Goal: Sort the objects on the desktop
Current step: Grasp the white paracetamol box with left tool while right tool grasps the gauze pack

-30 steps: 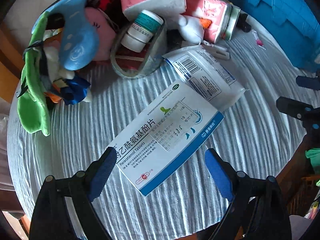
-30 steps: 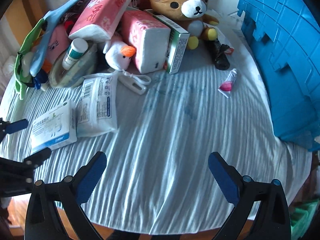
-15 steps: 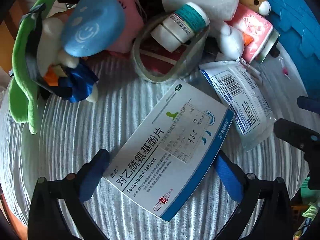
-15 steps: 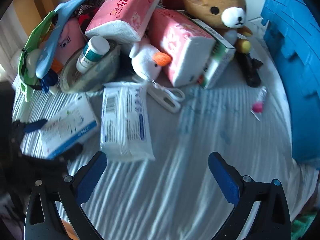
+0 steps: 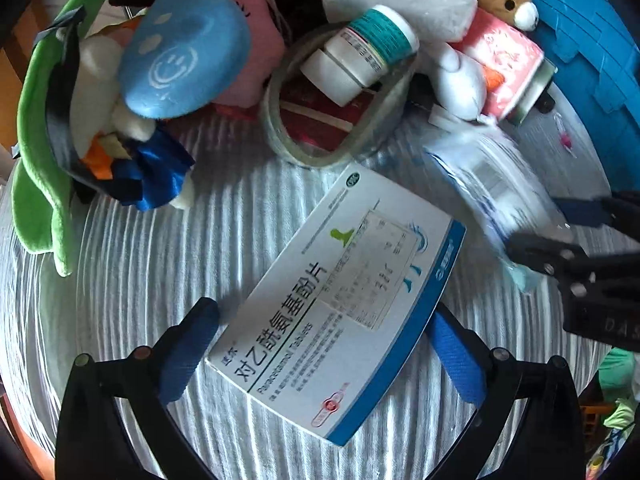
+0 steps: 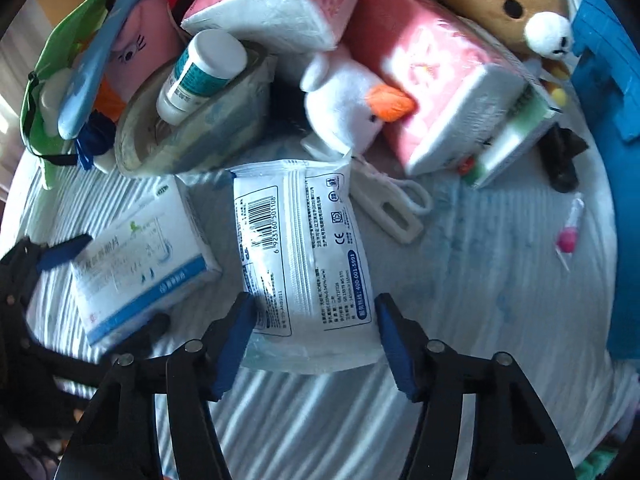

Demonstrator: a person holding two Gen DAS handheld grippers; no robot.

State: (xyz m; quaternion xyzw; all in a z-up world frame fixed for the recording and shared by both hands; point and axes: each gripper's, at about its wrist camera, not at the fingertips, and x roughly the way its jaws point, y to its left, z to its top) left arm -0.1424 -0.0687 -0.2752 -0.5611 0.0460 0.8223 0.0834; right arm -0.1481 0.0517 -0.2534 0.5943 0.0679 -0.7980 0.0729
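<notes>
We see the white packet (image 5: 492, 184) smeared by motion blur right of centre in the left wrist view, its print unreadable; the brown bear (image 6: 508, 4) is cut off at the top edge.

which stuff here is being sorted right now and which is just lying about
In hand now:
- tablet box, between the left gripper fingers
- mask packet, between the right gripper fingers

Lying about:
- pill bottle
- duck toy
- tissue packs
- bear toy
- blue crate

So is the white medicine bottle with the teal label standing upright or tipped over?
Tipped over. The medicine bottle lies slanted, resting on the rim of the tape roll, white cap pointing up toward the pink tissue pack.
</notes>
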